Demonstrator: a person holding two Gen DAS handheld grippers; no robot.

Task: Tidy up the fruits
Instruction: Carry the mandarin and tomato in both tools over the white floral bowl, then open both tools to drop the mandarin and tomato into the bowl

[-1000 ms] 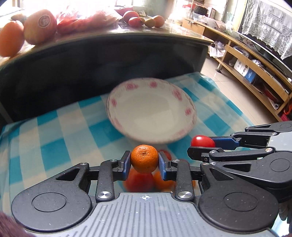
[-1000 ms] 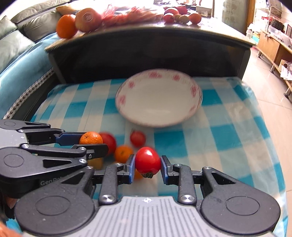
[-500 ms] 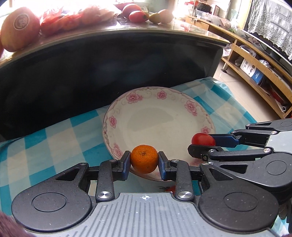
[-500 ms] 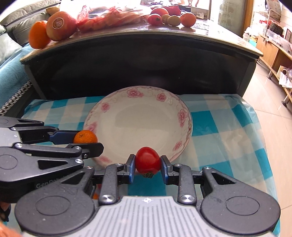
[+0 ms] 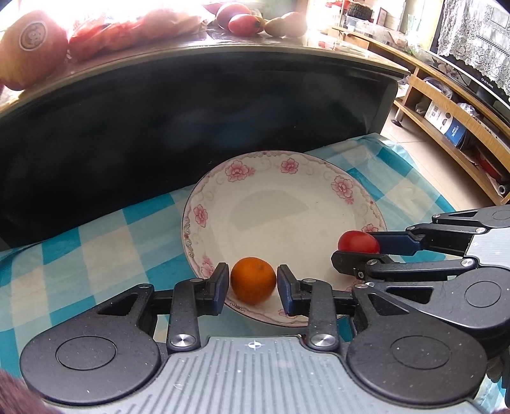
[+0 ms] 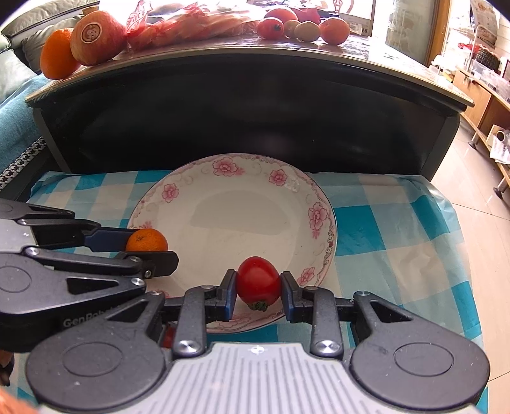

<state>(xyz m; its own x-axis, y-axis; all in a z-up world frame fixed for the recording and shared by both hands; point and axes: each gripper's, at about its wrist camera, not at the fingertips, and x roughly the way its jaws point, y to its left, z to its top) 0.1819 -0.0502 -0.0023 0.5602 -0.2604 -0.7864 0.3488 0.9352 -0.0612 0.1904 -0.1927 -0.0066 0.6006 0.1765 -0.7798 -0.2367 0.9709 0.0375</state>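
A white plate (image 5: pixel 287 203) with pink flowers lies on a blue checked cloth. Over its near rim my left gripper (image 5: pixel 253 286) has its jaws opening; a small tangerine (image 5: pixel 253 280) sits between them with a gap on each side, resting on the plate's inner edge. From the right wrist, the same tangerine (image 6: pixel 146 240) shows at the left gripper (image 6: pixel 149 246) tips. My right gripper (image 6: pixel 258 288) is shut on a red tomato (image 6: pixel 258 280), stem down, just above the plate (image 6: pixel 242 216) near its front rim. That tomato (image 5: pixel 358 242) also shows from the left wrist.
A dark table edge (image 6: pixel 255 95) rises right behind the plate, with large oranges (image 6: pixel 97 36), a red net bag and several small fruits (image 6: pixel 302 25) on top. The checked cloth (image 6: pixel 382 229) extends right. A red fruit (image 6: pixel 169 337) lies under my grippers. Wooden shelves (image 5: pixel 446 127) stand far right.
Both grippers have moved forward from the loose fruits to the plate's near rim. The left jaws have parted from the tangerine, which now rests on the plate.
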